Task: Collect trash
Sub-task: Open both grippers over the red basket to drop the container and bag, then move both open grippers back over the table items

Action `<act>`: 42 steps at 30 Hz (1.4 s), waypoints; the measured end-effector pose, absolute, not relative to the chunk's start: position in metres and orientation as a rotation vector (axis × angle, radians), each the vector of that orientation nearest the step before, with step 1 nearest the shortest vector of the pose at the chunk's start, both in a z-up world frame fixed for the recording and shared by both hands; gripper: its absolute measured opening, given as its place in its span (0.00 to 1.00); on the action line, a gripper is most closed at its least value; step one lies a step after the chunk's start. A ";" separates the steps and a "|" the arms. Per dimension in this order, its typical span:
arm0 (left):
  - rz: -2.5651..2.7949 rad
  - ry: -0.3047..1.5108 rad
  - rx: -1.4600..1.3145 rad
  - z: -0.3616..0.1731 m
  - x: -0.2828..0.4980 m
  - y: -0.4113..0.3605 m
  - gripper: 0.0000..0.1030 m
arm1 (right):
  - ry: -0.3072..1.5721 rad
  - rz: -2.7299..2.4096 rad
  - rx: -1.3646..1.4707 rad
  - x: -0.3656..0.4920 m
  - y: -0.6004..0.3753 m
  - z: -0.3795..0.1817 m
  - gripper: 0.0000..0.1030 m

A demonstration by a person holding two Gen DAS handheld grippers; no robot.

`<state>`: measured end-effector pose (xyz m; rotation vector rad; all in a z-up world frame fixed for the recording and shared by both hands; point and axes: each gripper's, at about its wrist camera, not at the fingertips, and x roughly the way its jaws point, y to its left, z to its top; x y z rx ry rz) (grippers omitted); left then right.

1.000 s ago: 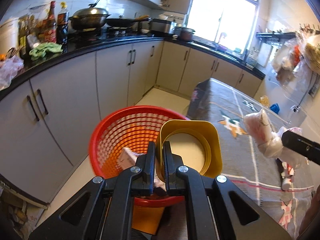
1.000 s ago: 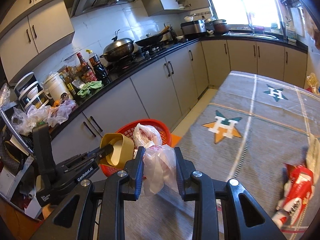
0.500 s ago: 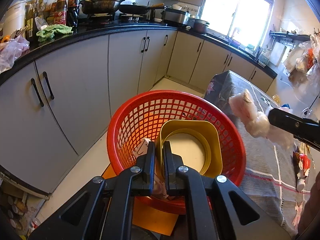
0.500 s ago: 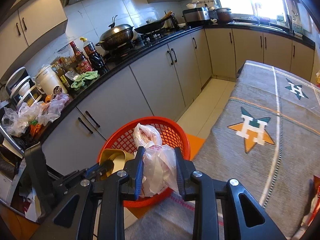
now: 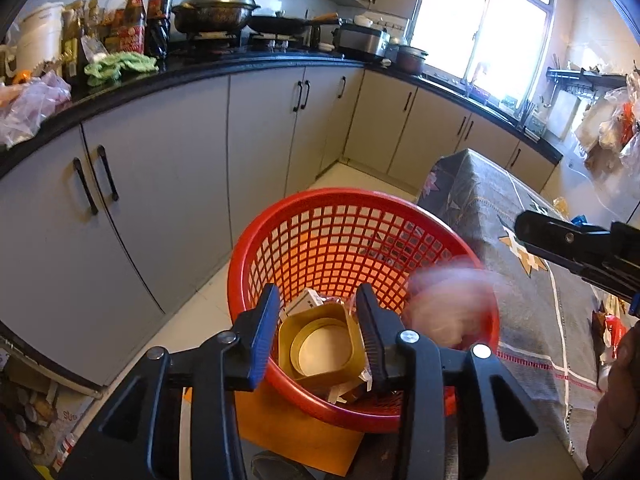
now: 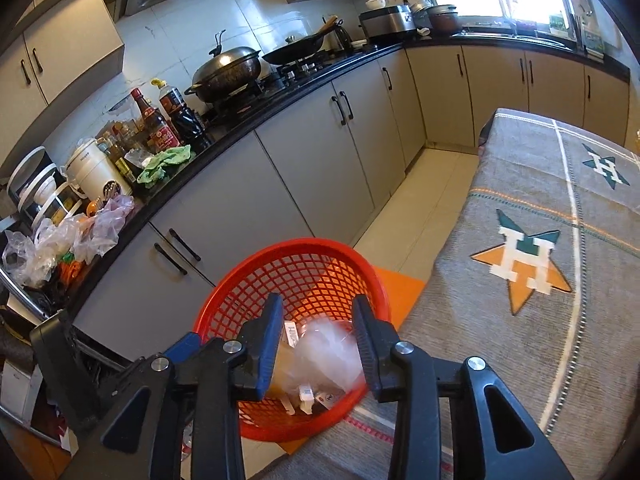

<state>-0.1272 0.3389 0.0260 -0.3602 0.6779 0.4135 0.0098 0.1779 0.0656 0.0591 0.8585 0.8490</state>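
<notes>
My left gripper (image 5: 316, 336), jaws just opened, hangs over the yellow tub (image 5: 322, 350) in the red basket (image 5: 280, 224); my right gripper (image 6: 318, 340), jaws likewise parted, has the blurred plastic bag (image 6: 326, 354) below it. Only the right view shows the white bottle (image 6: 306, 396) on the basket floor.

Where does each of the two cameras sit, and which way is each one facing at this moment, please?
Left wrist: on the left gripper, angled down into the red basket at the yellow container; its own open fingers and the right gripper show.
Right wrist: on the right gripper, angled down at the same basket and a blurred plastic bag; its own open fingers show.
Shared: basket, counter, wok, table.
</notes>
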 end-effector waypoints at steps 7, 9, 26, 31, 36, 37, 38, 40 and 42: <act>0.372 0.626 -0.298 0.048 -0.135 0.299 0.39 | 0.808 0.835 0.053 -0.011 0.134 0.081 0.51; 0.342 0.616 -0.272 0.053 -0.135 0.279 0.42 | 0.790 0.818 0.062 -0.018 0.113 0.084 0.52; 0.113 0.693 -0.106 0.057 -0.107 0.129 0.53 | 0.650 0.599 0.210 -0.052 -0.101 0.099 0.52; 0.058 0.715 -0.052 0.058 -0.101 0.091 0.54 | 0.661 0.521 0.317 -0.049 -0.160 0.086 0.53; 0.041 0.724 0.010 0.058 -0.100 0.061 0.55 | 0.691 0.473 0.372 -0.046 -0.191 0.069 0.53; 0.039 0.723 0.023 0.059 -0.099 0.056 0.58 | 0.694 0.460 0.370 -0.046 -0.196 0.065 0.53; 0.039 0.723 0.036 0.059 -0.099 0.050 0.59 | 0.698 0.454 0.373 -0.047 -0.201 0.061 0.53; 0.042 0.720 0.066 0.060 -0.098 0.039 0.60 | 0.702 0.450 0.386 -0.048 -0.210 0.054 0.53; 0.045 0.717 0.096 0.060 -0.097 0.028 0.60 | 0.708 0.440 0.396 -0.048 -0.217 0.047 0.53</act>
